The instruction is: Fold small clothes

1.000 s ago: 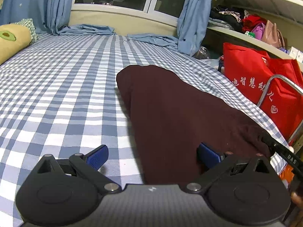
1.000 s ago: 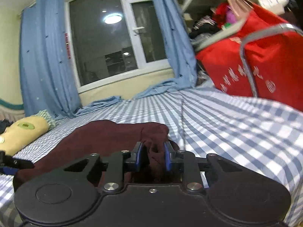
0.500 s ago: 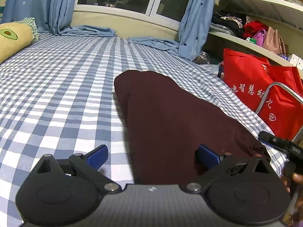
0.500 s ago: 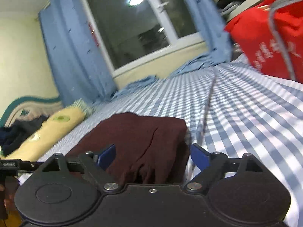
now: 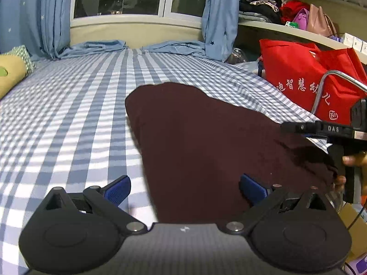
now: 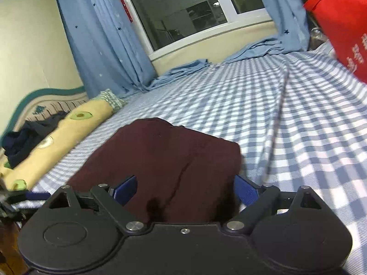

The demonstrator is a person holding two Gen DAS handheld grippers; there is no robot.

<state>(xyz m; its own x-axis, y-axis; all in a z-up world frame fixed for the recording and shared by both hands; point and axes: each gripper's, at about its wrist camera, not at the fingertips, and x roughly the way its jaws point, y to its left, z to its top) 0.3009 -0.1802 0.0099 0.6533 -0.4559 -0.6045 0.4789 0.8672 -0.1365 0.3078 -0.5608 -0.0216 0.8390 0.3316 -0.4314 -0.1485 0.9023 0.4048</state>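
A dark maroon garment (image 5: 206, 142) lies folded flat on the blue checked bed sheet (image 5: 68, 119). It also shows in the right wrist view (image 6: 174, 160). My left gripper (image 5: 184, 189) is open and empty, with its blue pads astride the garment's near left edge. My right gripper (image 6: 184, 190) is open and empty, just behind the garment's near end. In the left wrist view the right gripper (image 5: 325, 129) hovers over the garment's right corner.
A yellow avocado pillow (image 6: 62, 137) and dark clothes (image 6: 25, 137) lie at the bed's left. A red bag (image 5: 307, 78) and a metal rail (image 5: 339, 78) stand by the right edge. Blue curtains (image 5: 220, 16) hang at the far window.
My right gripper opened and let go of the garment's edge, then drew back and rose a little. My left gripper stayed open and lifted slightly.
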